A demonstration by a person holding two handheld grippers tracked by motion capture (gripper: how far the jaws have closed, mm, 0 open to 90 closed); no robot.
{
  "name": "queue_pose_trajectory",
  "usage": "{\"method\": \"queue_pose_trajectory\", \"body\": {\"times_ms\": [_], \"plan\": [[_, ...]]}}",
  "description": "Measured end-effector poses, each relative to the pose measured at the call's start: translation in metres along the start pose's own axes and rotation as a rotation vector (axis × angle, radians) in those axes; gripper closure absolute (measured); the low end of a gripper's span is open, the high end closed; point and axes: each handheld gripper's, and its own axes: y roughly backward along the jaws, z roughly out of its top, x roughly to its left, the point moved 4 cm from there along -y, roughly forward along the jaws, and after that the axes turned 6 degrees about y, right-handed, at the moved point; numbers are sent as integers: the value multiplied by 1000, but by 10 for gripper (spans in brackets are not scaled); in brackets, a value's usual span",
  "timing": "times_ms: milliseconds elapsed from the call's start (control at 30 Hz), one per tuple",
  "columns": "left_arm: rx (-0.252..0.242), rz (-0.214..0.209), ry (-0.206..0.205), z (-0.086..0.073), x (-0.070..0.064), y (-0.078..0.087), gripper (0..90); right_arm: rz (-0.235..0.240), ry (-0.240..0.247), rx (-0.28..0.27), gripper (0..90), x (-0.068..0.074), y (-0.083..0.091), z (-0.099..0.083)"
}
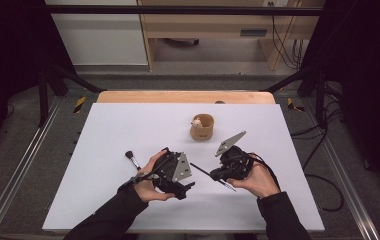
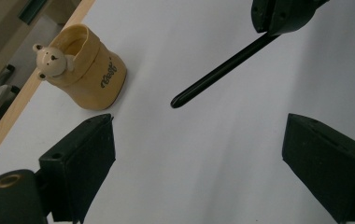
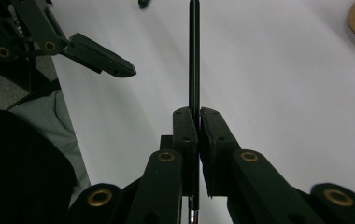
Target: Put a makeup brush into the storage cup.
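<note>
A thin black stick (image 1: 200,169) is held level just above the white board, pointing left, with my right gripper (image 1: 214,175) shut on its middle. In the right gripper view the jaws of my right gripper (image 3: 198,114) pinch the stick (image 3: 194,56), which runs straight up the frame. My left gripper (image 1: 180,172) sits just left of the stick's tip, open and holding nothing. The left gripper view has its jaws wide apart (image 2: 199,130), with the stick (image 2: 222,70) ahead between them. A tan cup with a small bear on its rim (image 1: 201,127) (image 2: 91,70) stands upright behind both grippers.
A short make-up brush (image 1: 132,160) lies on the white board (image 1: 128,125) to the left of my left hand. The board rests on a wooden table whose far edge (image 1: 178,96) shows behind it. Black frame posts and cables flank the table.
</note>
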Motion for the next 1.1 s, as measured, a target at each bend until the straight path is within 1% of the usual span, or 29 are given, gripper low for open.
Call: {"method": "queue_pose_trajectory", "body": {"times_ms": [133,233,267,300,333,367,400,433,533,567,600,633,833,967,1067,1100], "plan": [[3,4,-33,3,-3,0,101,7,5,1,855,0,-1,0],[2,6,-43,4,-4,0,109,13,-1,2,854,1,-3,1],[-8,7,-36,4,-5,-1,113,12,5,6,854,1,-3,1],[-8,10,-41,4,-6,-1,118,16,9,6,854,2,-4,1],[3,14,-63,4,-6,-1,123,18,7,5,854,2,-5,1],[2,15,-66,5,-6,-1,128,23,3,2,854,3,-6,2],[-13,1,-57,5,-8,-3,132,24,6,8,854,3,-6,2],[5,4,-77,5,-8,-2,137,21,6,9,855,3,-6,2],[3,7,-89,6,-10,-2,154,26,10,9,855,4,-7,3],[-1,7,-86,6,-11,-3,163,28,7,14,854,5,-7,4],[9,12,-99,7,-11,-2,167,28,13,14,854,5,-7,4],[7,15,-100,7,-12,-2,176,30,11,15,854,5,-8,5],[-1,36,-145,9,-14,-3,234,34,21,25,854,7,-10,8],[3,46,-173,8,-16,-4,277,37,21,26,855,8,-10,8],[4,48,-192,8,-17,-5,318,37,24,27,854,9,-10,9],[2,40,-203,8,-18,-5,340,39,24,24,854,9,-10,10]]}}
